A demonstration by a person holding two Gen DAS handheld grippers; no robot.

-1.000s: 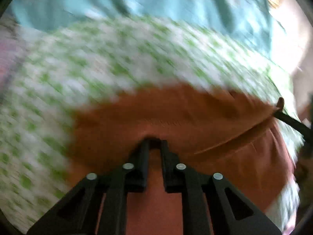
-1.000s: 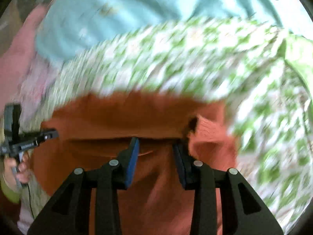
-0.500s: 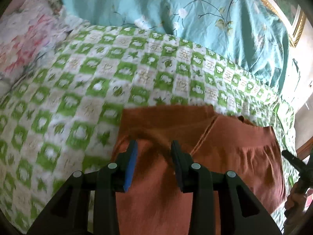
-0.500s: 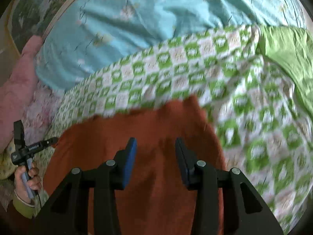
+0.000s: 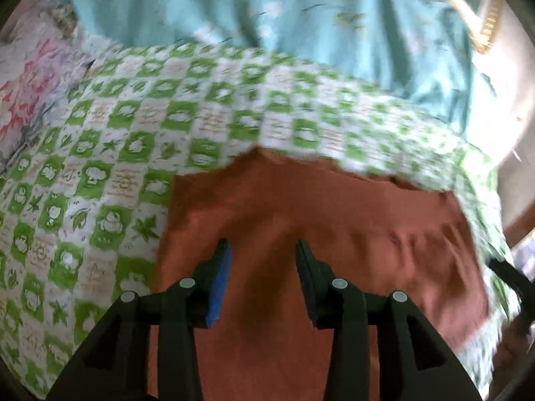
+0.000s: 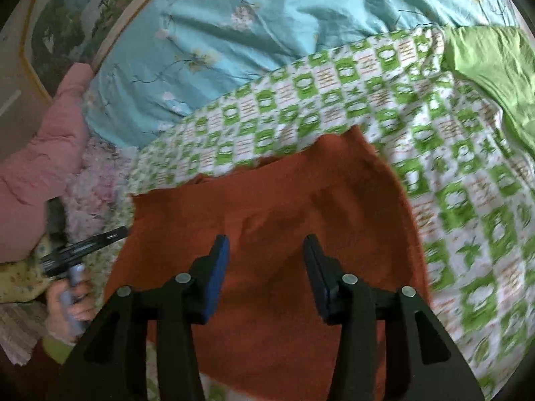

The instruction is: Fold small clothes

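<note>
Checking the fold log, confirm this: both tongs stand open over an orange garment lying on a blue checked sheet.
Not quite: the checked sheet is green and white, as the right wrist view shows. The rest holds: both tongs stand open over the orange garment.

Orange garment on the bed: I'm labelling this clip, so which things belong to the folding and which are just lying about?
Job:
orange garment
left gripper
right gripper

Lying about:
green checked sheet
turquoise floral cloth
plain green cloth
pink floral fabric

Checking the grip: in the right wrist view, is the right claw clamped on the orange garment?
No, the right claw stands open above the orange garment.
</note>
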